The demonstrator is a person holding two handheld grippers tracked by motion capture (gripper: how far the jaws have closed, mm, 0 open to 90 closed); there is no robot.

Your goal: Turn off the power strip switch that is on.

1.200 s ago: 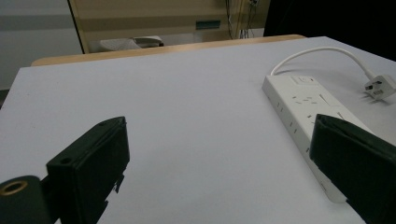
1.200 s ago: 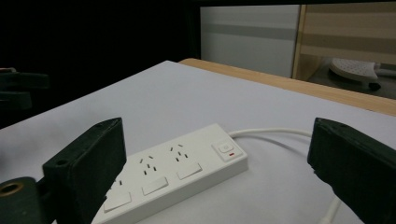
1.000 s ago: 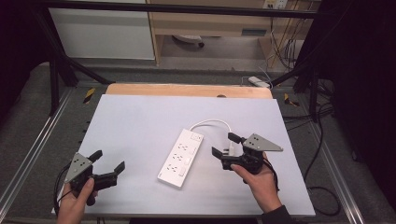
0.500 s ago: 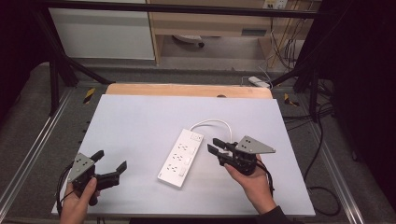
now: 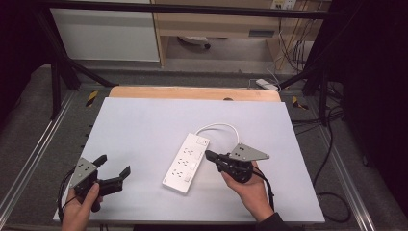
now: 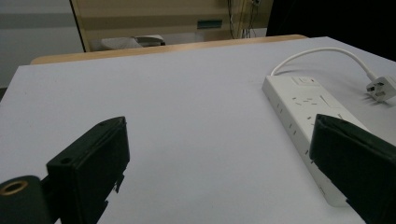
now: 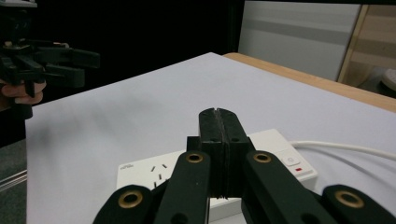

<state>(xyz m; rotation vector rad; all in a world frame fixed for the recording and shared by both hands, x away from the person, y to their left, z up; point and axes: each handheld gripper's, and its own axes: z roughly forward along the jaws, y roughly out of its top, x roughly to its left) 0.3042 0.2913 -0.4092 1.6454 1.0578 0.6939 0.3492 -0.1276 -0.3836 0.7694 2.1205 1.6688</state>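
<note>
A white power strip (image 5: 185, 162) lies slanted at the middle of the white table (image 5: 144, 125). Its white cord (image 5: 219, 126) loops behind it, and the plug (image 6: 382, 88) rests on the table past the strip (image 6: 308, 107). My right gripper (image 5: 208, 155) hovers at the strip's right side near the switch end. Its jaws have just been closing and now meet with nothing between them (image 7: 218, 112), just above the strip (image 7: 280, 142). My left gripper (image 5: 114, 165) stands open at the table's front left with nothing between its jaws (image 6: 219, 154).
A wooden strip (image 5: 192, 92) runs along the table's far edge. Metal rails (image 5: 38, 159) flank the table. Cables (image 5: 332, 159) trail on the floor at the right. A hand holds the left gripper (image 7: 60, 60) far off in the right gripper view.
My right gripper has moved left toward the power strip and its jaws have gone from open to closed. The left gripper has stayed put.
</note>
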